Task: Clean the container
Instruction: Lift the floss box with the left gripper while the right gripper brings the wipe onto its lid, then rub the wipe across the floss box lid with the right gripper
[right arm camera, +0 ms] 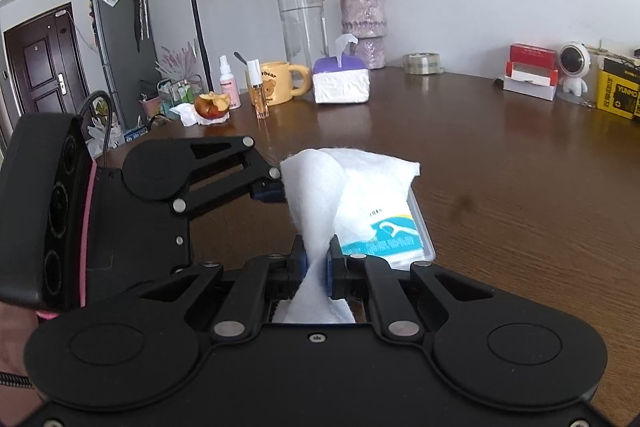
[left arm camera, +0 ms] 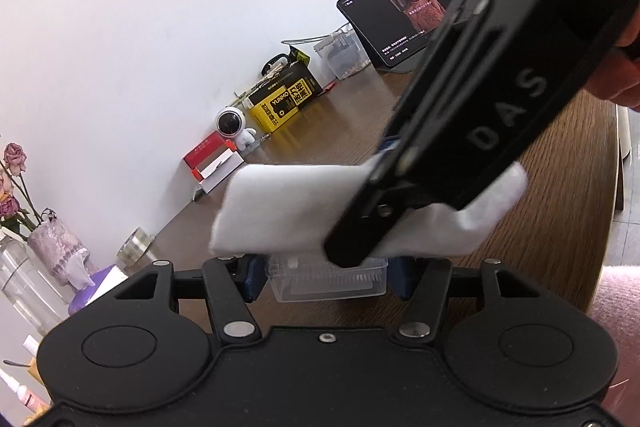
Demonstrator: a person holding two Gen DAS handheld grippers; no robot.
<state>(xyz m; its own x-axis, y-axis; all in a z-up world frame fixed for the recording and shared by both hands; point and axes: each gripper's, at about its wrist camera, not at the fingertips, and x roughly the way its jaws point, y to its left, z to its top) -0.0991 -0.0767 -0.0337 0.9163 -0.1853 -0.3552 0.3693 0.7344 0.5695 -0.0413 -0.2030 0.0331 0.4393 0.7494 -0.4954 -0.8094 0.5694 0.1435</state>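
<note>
A small clear plastic container [left arm camera: 328, 281] with a blue-and-white dental floss label [right arm camera: 394, 233] lies on the brown table. My left gripper [left arm camera: 326, 277] is shut on the container, its blue pads at both ends. My right gripper [right arm camera: 317, 259] is shut on a white wipe [right arm camera: 340, 183] and holds it draped over the container's top. In the left wrist view the wipe [left arm camera: 280, 211] and the right gripper's black body [left arm camera: 480, 115] cover most of the container.
A purple tissue box [right arm camera: 340, 81], flower vase [right arm camera: 362, 23], water jug [right arm camera: 302, 15], yellow mug [right arm camera: 280, 81], bitten apple [right arm camera: 212, 105] and tape roll [right arm camera: 422, 63] stand along the wall. A yellow box [left arm camera: 286, 99], toy astronaut [left arm camera: 234, 127] and tablet [left arm camera: 404, 23] stand farther along.
</note>
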